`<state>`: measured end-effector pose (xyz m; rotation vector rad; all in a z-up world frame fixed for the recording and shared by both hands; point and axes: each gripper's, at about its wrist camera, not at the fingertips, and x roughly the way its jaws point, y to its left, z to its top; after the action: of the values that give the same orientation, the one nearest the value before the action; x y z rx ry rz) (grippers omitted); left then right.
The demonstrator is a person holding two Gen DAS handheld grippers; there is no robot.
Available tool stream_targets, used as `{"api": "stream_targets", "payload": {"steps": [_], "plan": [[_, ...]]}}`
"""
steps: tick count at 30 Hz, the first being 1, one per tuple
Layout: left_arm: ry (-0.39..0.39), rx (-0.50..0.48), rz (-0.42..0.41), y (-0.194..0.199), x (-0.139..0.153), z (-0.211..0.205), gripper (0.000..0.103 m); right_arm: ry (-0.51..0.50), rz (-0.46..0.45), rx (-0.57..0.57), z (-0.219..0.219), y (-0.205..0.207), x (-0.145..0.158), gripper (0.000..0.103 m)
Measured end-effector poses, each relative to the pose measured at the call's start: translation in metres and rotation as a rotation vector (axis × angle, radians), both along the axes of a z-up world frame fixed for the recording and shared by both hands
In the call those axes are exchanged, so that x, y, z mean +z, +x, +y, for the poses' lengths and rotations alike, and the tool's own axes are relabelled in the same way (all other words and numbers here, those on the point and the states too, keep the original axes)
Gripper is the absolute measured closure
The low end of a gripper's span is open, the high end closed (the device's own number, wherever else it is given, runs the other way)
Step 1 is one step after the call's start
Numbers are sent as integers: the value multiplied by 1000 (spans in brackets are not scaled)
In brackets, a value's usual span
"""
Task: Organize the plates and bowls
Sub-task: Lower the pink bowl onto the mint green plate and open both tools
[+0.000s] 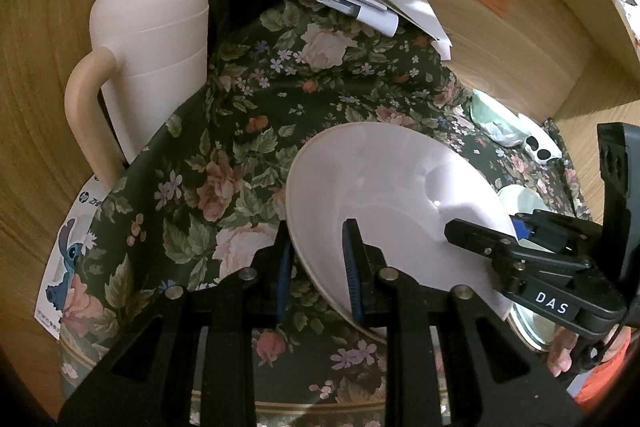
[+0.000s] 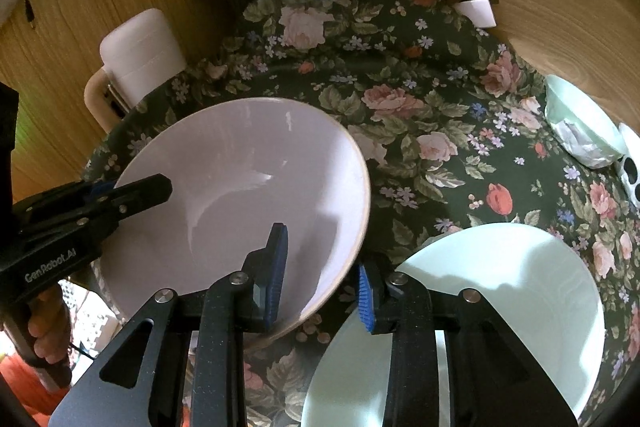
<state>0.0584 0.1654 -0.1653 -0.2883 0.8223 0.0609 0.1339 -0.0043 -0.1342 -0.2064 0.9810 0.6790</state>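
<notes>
Step in hand: two tools carry one white bowl (image 2: 236, 195) above the floral cloth (image 2: 420, 131) on the desk; I judge it is being brought down toward a resting place, perhaps on or beside the pale green plate (image 2: 516, 303).
Bowl position: tilted, its open side turned toward the cameras, just left of the green plate in the right wrist view, clear of the white jug (image 1: 160, 59) that stands at the far left of the cloth.
Left tool (image 1: 320, 271): narrow, its blue pads pinching the bowl's near rim, one pad inside and one outside.
Right tool (image 2: 320, 279): narrow too, straddling the opposite rim; one pad lies on the inner wall, while the outer pad seems a touch off the wall, so this grip may be loosening.
Doing it well: keep both tools level with each other so the bowl does not swing; lower the base flat before either lets go; release one side only once the bowl sits steady.
Risk: a thin rim held on smooth glaze could slip if the tilt grows.
Hand pose: both tools point steeply down at the desk from the near side; fingers (image 2: 44, 331) wrap the left tool's handle, low at the left of the right wrist view.
Other dishes: a small green bowl (image 2: 580, 131) sits at the cloth's far right edge, well apart from the white bowl.
</notes>
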Motion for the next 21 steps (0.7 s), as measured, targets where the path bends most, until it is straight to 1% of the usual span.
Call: {"api": "stream_targets", "payload": {"steps": [3,5,6,8,9,10,12,14,16,18,20,21], "plan": [[26,19,-31,-5,7,1,79,18,-37,-10,-3,-2,8,65],[28,28,-44,-7,13,1,71,34,-62,-12,-7,-3,16,58],[28,35,-51,-7,17,2,69,41,-78,-13,-9,-5,20,57],[38,45,-71,-9,25,0,66,51,-110,-19,-15,-7,29,49],[41,45,-77,-9,28,0,65,58,-130,-25,-19,-8,34,47],[44,44,-89,-10,33,-2,62,67,-147,-31,-24,-8,38,44],[52,43,-117,-11,43,-7,56,79,-173,-44,-33,-9,46,42],[74,44,-153,-13,53,-15,45,89,-193,-58,-43,-7,55,42],[96,39,-187,-13,62,-23,40,98,-210,-72,-53,-5,61,41],[115,28,-217,-13,71,-31,35,108,-238,-92,-65,-5,70,36],[131,14,-246,-11,80,-42,30,119,-275,-117,-79,-3,79,28],[137,9,-255,-10,84,-46,29,123,-290,-127,-84,-4,83,27]]}}
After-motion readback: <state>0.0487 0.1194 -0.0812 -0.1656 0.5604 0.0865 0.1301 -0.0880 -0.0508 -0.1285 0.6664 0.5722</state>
